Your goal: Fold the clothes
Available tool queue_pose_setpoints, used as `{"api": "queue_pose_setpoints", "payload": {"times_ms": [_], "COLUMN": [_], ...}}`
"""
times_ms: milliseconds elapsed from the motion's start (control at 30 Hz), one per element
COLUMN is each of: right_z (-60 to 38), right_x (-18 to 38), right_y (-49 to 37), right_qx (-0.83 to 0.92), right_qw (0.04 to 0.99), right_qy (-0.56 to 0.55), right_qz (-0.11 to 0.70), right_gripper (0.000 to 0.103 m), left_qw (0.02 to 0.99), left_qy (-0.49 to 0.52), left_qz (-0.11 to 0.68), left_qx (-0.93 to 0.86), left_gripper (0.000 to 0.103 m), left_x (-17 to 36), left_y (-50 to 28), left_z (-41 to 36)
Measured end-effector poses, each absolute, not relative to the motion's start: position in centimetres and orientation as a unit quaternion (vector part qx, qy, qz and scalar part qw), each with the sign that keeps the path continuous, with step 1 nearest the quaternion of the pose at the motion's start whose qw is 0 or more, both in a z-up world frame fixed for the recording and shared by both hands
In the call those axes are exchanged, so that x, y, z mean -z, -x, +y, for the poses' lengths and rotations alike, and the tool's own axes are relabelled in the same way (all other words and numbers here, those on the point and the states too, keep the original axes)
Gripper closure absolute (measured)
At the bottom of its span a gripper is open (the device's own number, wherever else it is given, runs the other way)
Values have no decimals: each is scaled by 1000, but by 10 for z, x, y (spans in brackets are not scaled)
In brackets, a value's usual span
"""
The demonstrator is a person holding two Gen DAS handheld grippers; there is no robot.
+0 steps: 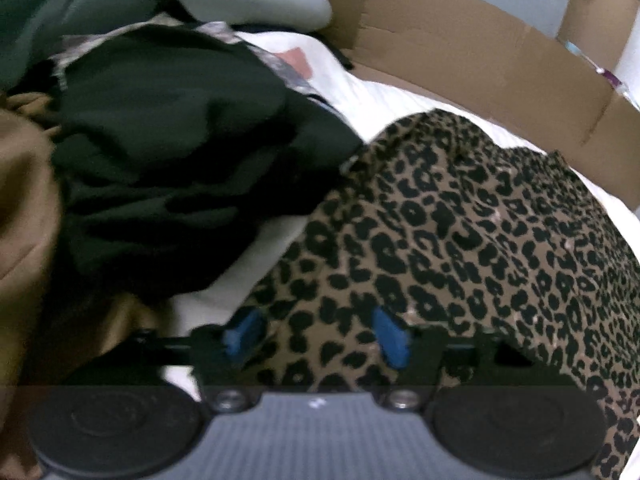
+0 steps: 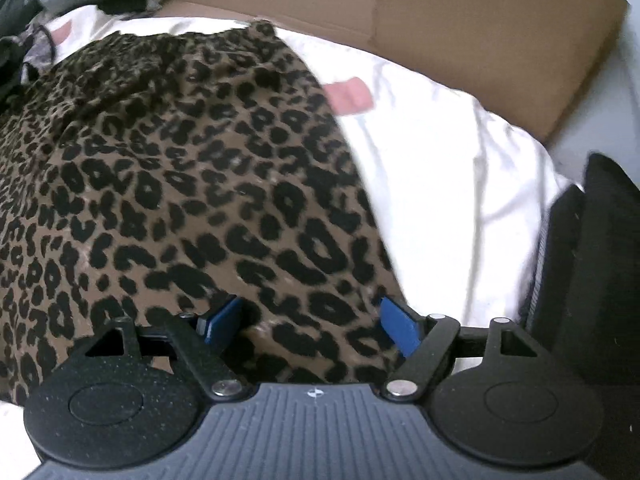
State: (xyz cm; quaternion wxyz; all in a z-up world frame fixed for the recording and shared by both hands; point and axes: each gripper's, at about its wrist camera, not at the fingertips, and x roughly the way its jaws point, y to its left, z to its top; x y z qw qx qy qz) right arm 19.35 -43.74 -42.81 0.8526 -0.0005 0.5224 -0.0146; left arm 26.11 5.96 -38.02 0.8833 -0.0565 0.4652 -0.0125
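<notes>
White sheet (image 2: 460, 184) bore leopard-print garment (image 2: 180, 184), spread at centre; dark clothes pile (image 1: 180, 160) lay at ten o'clock. Left gripper (image 1: 316, 334) and right gripper (image 2: 310, 326): jaws wide, over garment's near edge, gripping nothing. Risk: pinch catching sheet too, dragging it.

bare white sheet (image 2: 440, 184) right, cardboard wall (image 2: 460, 28) behind, clothes pile (image 1: 180, 140) left
</notes>
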Motion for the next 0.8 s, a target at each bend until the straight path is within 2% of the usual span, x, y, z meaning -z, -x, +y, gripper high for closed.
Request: {"api": "queue_pose_setpoints", "payload": {"times_ms": [167, 367, 500, 633, 733, 800], "right_z": [-446, -448, -449, -449, -446, -443], "right_x": [428, 421, 415, 409, 402, 398], "right_y": [-185, -177, -173, -169, -166, -165], "right_qx": [33, 55, 68, 80, 80, 76], "right_qw": [849, 847, 845, 844, 849, 853], "right_qy": [2, 0, -3, -7, -20, -27], "right_qz": [527, 530, 531, 530, 522, 516], "right_gripper": [22, 23, 31, 34, 36, 38], "left_qw": [887, 891, 889, 887, 886, 885], "left_qy": [68, 66, 58, 57, 60, 66], "left_qz": [457, 448, 451, 455, 457, 457], "left_qx": [-14, -46, -52, -54, -51, -50], "left_gripper": [53, 53, 53, 54, 56, 62], "left_x": [377, 377, 382, 387, 392, 394], "left_y": [-250, -245, -243, -237, -233, -232], "left_z": [73, 87, 90, 92, 95, 97]}}
